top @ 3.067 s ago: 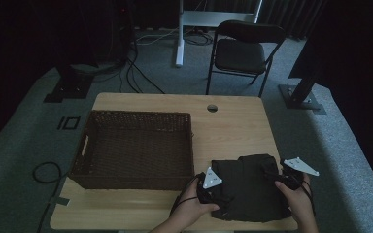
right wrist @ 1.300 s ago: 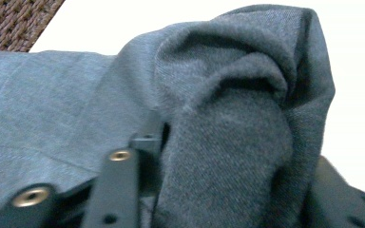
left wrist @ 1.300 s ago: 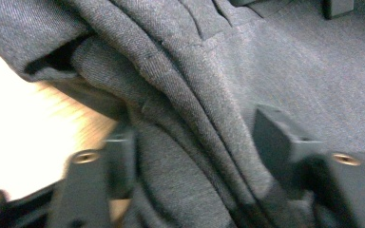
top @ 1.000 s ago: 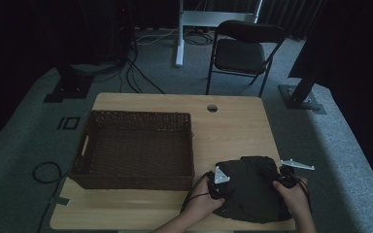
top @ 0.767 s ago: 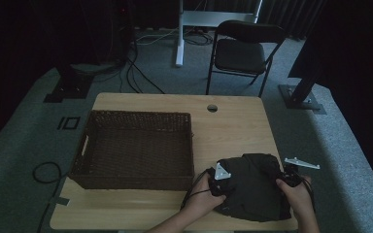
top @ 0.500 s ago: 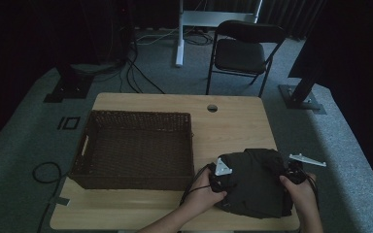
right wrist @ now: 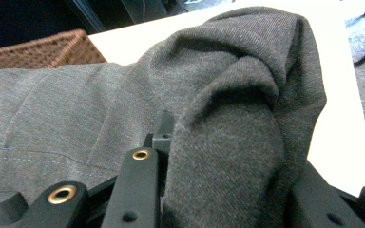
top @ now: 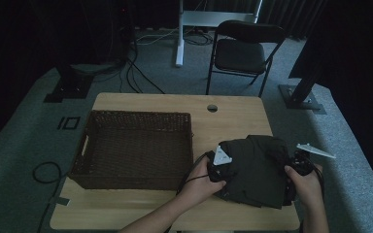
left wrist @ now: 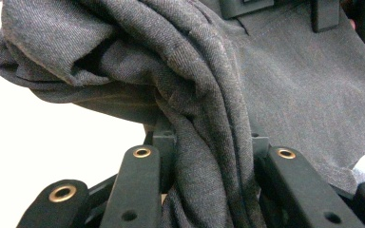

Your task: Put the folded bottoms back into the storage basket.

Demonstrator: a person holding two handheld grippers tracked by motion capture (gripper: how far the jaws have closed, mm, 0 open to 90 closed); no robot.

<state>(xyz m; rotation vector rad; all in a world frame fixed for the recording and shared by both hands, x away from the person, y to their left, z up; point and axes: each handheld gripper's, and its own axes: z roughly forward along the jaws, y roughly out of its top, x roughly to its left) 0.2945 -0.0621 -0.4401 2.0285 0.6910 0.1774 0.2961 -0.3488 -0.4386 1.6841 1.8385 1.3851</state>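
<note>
Near right on the desk (top: 141,208), both grippers clench a folded dark garment (top: 257,167): left gripper (left wrist: 204,156) on its left edge, right gripper (right wrist: 209,156) on its right. Loose folds could slip out or unfold. The basket (top: 92,145) sits far left.

High view is dim and underexposed: room edges go near black, the wooden table (top: 141,213) is the only mid-bright patch, and a faint light patch lies on the carpet (top: 349,141) at right. Both gripper views are far brighter; the tabletop blows out to white. Grey cloth (left wrist: 275,95) weave is sharp at mid-distance, nearest folds go soft. Deep shadow sits inside the folds.
</note>
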